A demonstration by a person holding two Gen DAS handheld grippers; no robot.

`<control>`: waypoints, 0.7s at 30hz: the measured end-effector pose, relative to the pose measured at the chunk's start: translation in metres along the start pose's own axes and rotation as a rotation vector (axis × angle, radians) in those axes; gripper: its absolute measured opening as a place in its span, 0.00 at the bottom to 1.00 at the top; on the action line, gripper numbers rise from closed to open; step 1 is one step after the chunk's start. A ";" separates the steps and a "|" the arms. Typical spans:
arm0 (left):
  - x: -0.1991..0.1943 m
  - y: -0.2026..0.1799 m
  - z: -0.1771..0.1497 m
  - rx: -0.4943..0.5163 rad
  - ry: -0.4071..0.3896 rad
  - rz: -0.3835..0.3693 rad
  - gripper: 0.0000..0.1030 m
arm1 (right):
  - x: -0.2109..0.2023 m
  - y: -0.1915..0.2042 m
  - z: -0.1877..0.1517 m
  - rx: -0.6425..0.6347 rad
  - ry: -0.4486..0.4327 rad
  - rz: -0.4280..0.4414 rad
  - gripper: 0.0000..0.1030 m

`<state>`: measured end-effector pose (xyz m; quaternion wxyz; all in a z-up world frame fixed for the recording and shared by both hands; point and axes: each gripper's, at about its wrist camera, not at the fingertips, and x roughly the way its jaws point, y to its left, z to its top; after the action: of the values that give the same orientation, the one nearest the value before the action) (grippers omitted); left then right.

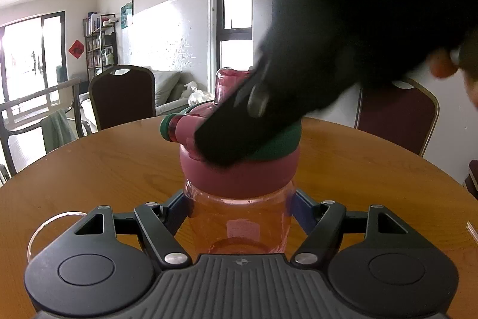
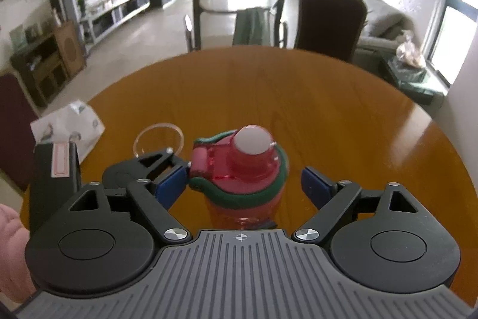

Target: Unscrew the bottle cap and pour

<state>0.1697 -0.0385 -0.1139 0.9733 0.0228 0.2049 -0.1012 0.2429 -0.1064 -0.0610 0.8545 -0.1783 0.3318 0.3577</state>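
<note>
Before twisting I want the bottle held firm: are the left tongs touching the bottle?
Touching. The left wrist view shows the left tongs closed on the bottle, both blue pads pressed against its clear sides just below the cap.

The left gripper (image 1: 239, 211) sits level above the near edge of the table, its blue-padded fingers (image 1: 300, 213) pressed against either side of the bottle's clear body just under the cap. The right gripper (image 2: 245, 184) hangs over the cap from above, jaws spread wide, with the left pad just beside the cap's hinge and the right pad apart from it. A bare hand (image 2: 12, 253) shows at the left edge of the right wrist view.
</note>
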 end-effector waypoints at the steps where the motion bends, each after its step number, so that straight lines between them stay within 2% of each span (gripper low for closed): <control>1: 0.000 0.001 0.001 0.000 0.000 -0.002 0.69 | 0.000 0.001 0.000 -0.017 0.002 -0.002 0.73; 6: 0.003 0.002 0.002 0.005 -0.001 -0.008 0.69 | -0.002 -0.004 0.000 -0.054 0.022 0.023 0.71; 12: 0.005 -0.002 0.003 0.040 -0.004 -0.018 0.69 | -0.007 -0.011 -0.003 -0.041 0.037 0.038 0.72; 17: 0.006 0.000 0.003 0.035 -0.005 -0.031 0.69 | -0.012 -0.011 -0.007 -0.040 0.045 0.033 0.76; 21: 0.019 0.020 0.003 0.000 -0.001 -0.037 0.69 | -0.011 -0.009 -0.003 -0.047 0.053 0.026 0.77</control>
<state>0.1922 -0.0228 -0.1189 0.9714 0.0191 0.2047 -0.1191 0.2423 -0.1197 -0.0548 0.8362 -0.2033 0.3481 0.3718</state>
